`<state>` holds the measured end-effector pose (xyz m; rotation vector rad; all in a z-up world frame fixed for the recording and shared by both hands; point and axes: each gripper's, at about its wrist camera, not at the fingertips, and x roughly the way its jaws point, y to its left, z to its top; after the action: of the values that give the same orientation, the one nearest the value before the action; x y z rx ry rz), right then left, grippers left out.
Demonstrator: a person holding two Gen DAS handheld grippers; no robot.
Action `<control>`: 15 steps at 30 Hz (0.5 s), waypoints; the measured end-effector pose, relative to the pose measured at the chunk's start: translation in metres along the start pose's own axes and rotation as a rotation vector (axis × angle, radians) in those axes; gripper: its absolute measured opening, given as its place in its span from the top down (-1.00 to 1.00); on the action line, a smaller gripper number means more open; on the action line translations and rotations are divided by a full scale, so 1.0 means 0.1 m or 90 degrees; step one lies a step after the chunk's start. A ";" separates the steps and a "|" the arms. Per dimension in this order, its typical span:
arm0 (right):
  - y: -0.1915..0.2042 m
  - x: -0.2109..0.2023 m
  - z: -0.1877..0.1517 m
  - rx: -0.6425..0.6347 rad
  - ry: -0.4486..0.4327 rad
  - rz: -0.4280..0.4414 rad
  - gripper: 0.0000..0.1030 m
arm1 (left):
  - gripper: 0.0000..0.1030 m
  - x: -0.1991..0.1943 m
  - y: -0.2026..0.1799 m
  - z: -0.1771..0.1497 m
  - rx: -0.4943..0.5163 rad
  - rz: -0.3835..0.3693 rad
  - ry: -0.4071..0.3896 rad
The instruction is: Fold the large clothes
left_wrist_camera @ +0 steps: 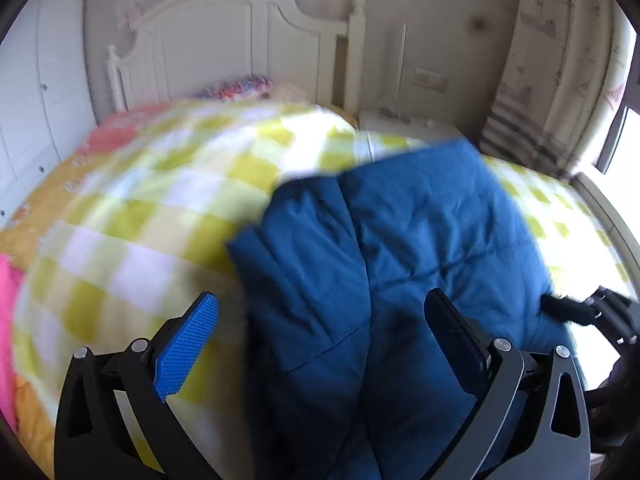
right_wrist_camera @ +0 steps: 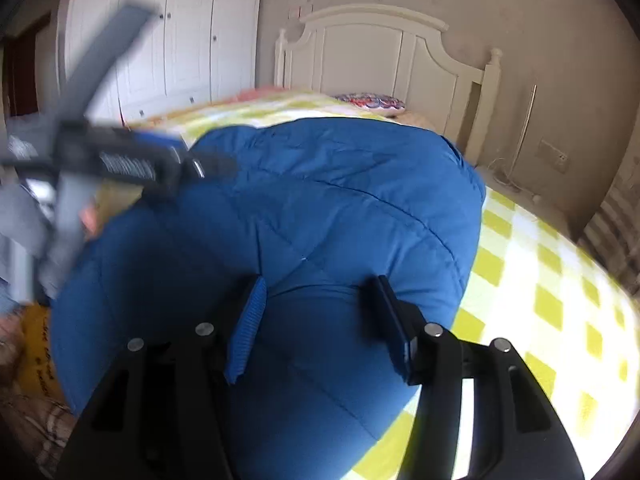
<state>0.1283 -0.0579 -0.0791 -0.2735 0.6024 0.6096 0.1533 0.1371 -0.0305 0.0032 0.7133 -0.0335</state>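
A blue quilted jacket (left_wrist_camera: 404,240) lies bunched on a bed with a yellow-and-white check blanket (left_wrist_camera: 132,216). My left gripper (left_wrist_camera: 320,296) hovers over the jacket's near left part, its jaws wide open and gripping nothing. In the right wrist view it shows as a blurred left gripper (right_wrist_camera: 200,154) at the jacket's far left edge. My right gripper (right_wrist_camera: 318,284) has its jaws half apart, and a thick puffy fold of the jacket (right_wrist_camera: 320,200) fills the gap. The left wrist view shows the right gripper (left_wrist_camera: 560,308) at the jacket's right edge.
A white headboard (left_wrist_camera: 240,40) and a patterned pillow (left_wrist_camera: 236,88) stand at the bed's far end. White wardrobe doors (right_wrist_camera: 172,32) line the left wall. A curtain (left_wrist_camera: 560,72) and a bright window (left_wrist_camera: 624,136) are at the right. Pink cloth (left_wrist_camera: 8,320) lies at the left edge.
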 end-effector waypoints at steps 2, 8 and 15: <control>-0.02 0.02 -0.02 0.012 -0.002 0.003 -0.07 | -0.91 -0.27 -0.08 0.03 0.013 -0.022 -0.038; -0.09 0.01 0.02 0.005 -0.005 0.019 -0.07 | -0.91 0.10 -0.37 -0.44 0.097 0.013 0.016; -0.47 -0.12 0.45 -0.014 -0.014 0.035 -0.05 | -0.91 0.07 -0.18 -0.54 0.040 -0.043 -0.033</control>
<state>0.1691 -0.0816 -0.0326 -0.2705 0.5836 0.6719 0.1229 0.1193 -0.0761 0.0378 0.6602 -0.1200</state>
